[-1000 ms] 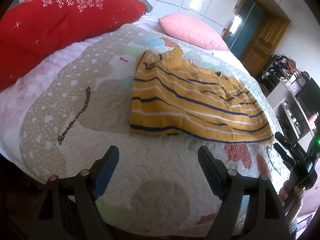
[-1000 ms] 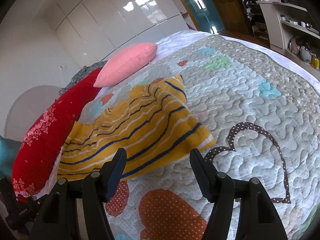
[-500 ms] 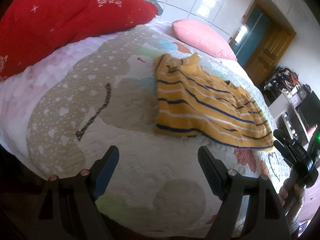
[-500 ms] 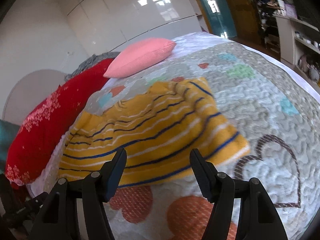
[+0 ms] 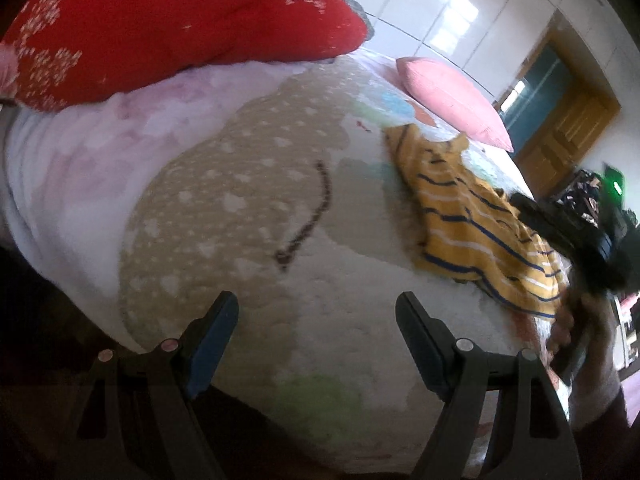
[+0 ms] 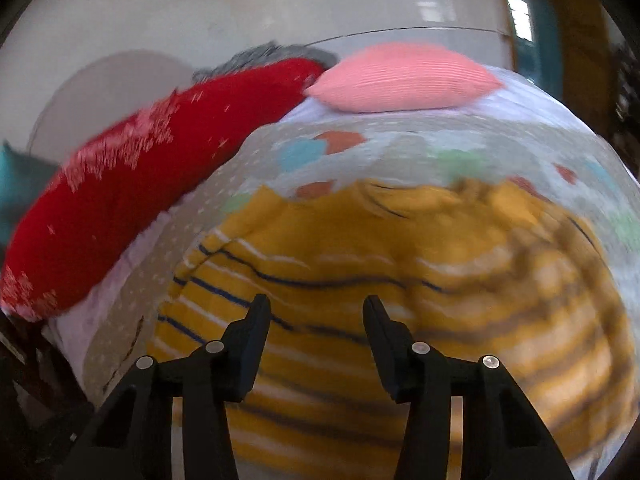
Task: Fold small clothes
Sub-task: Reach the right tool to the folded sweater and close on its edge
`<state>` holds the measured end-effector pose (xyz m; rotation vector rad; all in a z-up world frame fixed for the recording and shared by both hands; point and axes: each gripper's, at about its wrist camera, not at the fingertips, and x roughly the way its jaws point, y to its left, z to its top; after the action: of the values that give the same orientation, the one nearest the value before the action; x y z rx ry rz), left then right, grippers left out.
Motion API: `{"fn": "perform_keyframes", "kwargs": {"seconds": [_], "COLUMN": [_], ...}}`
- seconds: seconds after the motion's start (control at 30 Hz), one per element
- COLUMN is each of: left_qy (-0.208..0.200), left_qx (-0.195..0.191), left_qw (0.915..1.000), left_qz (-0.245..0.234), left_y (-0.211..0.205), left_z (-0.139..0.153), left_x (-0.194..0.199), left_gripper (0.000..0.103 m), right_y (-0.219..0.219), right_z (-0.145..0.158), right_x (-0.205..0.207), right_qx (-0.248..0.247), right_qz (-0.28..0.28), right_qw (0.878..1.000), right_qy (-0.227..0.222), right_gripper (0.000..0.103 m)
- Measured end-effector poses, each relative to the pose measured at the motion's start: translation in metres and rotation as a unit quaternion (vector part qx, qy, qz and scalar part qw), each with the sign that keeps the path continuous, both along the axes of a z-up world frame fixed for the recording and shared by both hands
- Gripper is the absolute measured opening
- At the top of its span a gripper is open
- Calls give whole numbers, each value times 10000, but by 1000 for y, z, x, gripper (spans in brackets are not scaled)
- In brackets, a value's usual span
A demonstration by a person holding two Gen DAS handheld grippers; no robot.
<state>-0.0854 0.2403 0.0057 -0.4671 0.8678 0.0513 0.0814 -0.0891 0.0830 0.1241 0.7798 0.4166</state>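
A small mustard-yellow garment with navy and white stripes (image 5: 472, 220) lies spread on the quilted bed. In the left wrist view it sits at the right, well away from my left gripper (image 5: 316, 320), which is open and empty over the quilt near the bed's edge. In the right wrist view the garment (image 6: 400, 280) fills the lower half, blurred. My right gripper (image 6: 316, 320) is open and empty, hovering just above the garment. The right gripper also shows at the far right of the left wrist view (image 5: 568, 232), over the garment's near edge.
A large red pillow (image 5: 160, 24) and a pink pillow (image 5: 448, 100) lie at the head of the bed. The patterned quilt (image 5: 240, 200) covers the bed. A wooden door (image 5: 568, 128) and cluttered shelves stand beyond the bed's right side.
The left gripper has swung left, so the garment now sits at the right of its view. The right gripper has moved in over the garment, which now looms large and blurred.
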Motion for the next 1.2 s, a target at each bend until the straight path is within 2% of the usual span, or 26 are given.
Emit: {"fn": "perform_keyframes", "kwargs": {"seconds": [0.17,0.3,0.37,0.5,0.63,0.67,0.73,0.8,0.9,0.93,1.03,1.07,1.1,1.2], "left_qy": [1,-20,-15,-16,-25,-27,-55,-96,-101,-95,-51,-39,-27,-11], "left_qx": [-108,-117,-116,-200,-243,-253,-285,-253,-196,-186,-154,-151,-148,-154], "left_qw": [9999,9999,9999,9997,9995,9995,9995,9996,9997,9997,9997,9997,9997,9997], "left_qz": [42,45,79,158,180,168,136,103,93,109,175,194,211,211], "left_y": [14,19,23,32,36,35,33,30,28,28,29,30,29,24], "left_z": [-7,-8,-8,-10,-12,-13,-11,-8,-4,-4,-3,-3,-2,2], "left_x": [-4,-10,-13,-20,-20,-20,-21,-23,-29,-31,-34,-36,-37,-38], "left_gripper": [80,80,80,80,80,80,80,80,80,80,80,80,80,80], "right_y": [76,131,147,144,142,147,159,176,201,209,207,203,197,190], "right_z": [-10,-31,-43,-25,-4,-3,-6,-16,-38,-46,-58,-61,-64,-63], "right_x": [61,111,129,127,95,84,64,46,24,18,18,21,25,28], "right_qx": [-706,-1075,-998,-495,-550,-678,-1058,-1695,-2869,-3316,-3803,-3848,-3847,-3707], "right_qz": [469,732,830,856,814,897,995,990,828,717,469,397,374,571], "right_qw": [9963,9899,9879,9910,9918,9904,9866,9789,9544,9405,9225,9209,9214,9264], "right_qy": [137,561,855,901,815,806,741,571,49,-209,-475,-484,-403,-347], "right_gripper": [53,53,55,59,77,82,82,82,82,82,80,74,60,42]}}
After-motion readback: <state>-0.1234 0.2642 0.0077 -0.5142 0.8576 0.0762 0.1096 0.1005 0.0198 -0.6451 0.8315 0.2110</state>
